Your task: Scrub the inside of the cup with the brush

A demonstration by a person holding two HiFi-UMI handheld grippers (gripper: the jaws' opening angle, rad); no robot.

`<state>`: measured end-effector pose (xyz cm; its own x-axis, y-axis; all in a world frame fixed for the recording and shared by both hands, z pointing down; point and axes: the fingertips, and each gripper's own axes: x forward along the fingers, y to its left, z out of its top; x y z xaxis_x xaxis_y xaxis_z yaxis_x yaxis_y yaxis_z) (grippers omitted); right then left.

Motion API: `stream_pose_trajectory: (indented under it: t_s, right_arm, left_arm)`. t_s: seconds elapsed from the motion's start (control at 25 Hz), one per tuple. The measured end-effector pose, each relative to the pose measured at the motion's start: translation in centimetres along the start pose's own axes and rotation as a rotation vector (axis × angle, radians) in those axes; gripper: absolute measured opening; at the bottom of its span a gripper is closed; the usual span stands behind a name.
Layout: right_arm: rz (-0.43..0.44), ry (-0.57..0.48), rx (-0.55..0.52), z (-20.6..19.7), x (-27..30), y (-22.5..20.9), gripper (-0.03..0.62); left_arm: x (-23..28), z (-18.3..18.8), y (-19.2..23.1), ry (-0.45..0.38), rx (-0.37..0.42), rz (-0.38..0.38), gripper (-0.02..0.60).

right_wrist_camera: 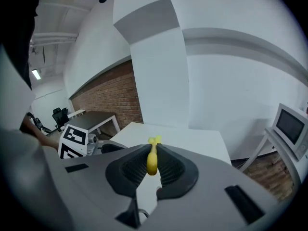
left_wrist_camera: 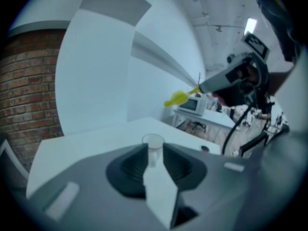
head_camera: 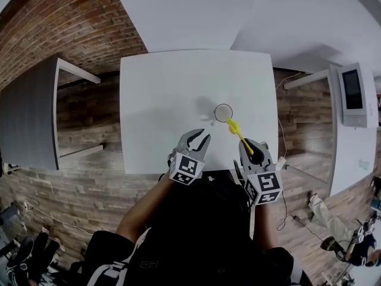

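Nearest the head camera is the person's dark-clothed torso [head_camera: 202, 231], with both forearms reaching forward to the near edge of a white table [head_camera: 161, 88].

Far left, a grey desk [head_camera: 30, 118] stands against a brick wall [head_camera: 71, 22], well apart from the table.

Just inside the table's near edge, the left gripper [head_camera: 199, 139] points toward the middle of the table. Its jaws stand apart with nothing clasped. In the left gripper view the clear cup [head_camera: 223, 112] shows in the gap beyond the jaw tips, and the pads do not press on it. The head view puts the cup ahead and slightly right of this gripper, apart from it.

The cup stands upright on the bare tabletop, right of centre and nearer the near edge than the far one.

Right of the cup, the yellow brush [head_camera: 237, 131] slants from the cup's near-right rim back to the right gripper [head_camera: 253, 148]. Its head is just beside the rim in the head view. The left gripper view shows the head in the air, higher than the cup. The right gripper's jaws are clamped on the brush handle, with the brush end sticking out past the tips.

Far right, a microwave [head_camera: 354, 94] sits on a separate white counter [head_camera: 357, 154].
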<state>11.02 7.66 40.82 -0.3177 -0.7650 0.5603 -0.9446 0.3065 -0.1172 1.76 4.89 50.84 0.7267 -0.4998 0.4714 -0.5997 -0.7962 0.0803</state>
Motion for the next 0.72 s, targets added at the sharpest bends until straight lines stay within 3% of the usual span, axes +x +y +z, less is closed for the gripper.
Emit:
stream_pose_trajectory:
  t_s: [0.6,0.68,0.72]
  right_arm:
    - [0.181,0.289,-0.114,-4.8,6.6,-4.0,0.029]
    - [0.198,0.314,-0.129,-5.2,7.4,-4.1,0.029]
    - [0.204,0.328,-0.142,-5.5,7.8,-4.1,0.029]
  left_arm:
    - [9.9,-5.3,-0.6,0.239,-0.005,-0.031,0.124]
    - [10.4,-5.4,-0.5,0.247,-0.002,-0.032,0.111]
    - [10.5,-5.3,-0.5,0.245,-0.004,-0.034,0.07]
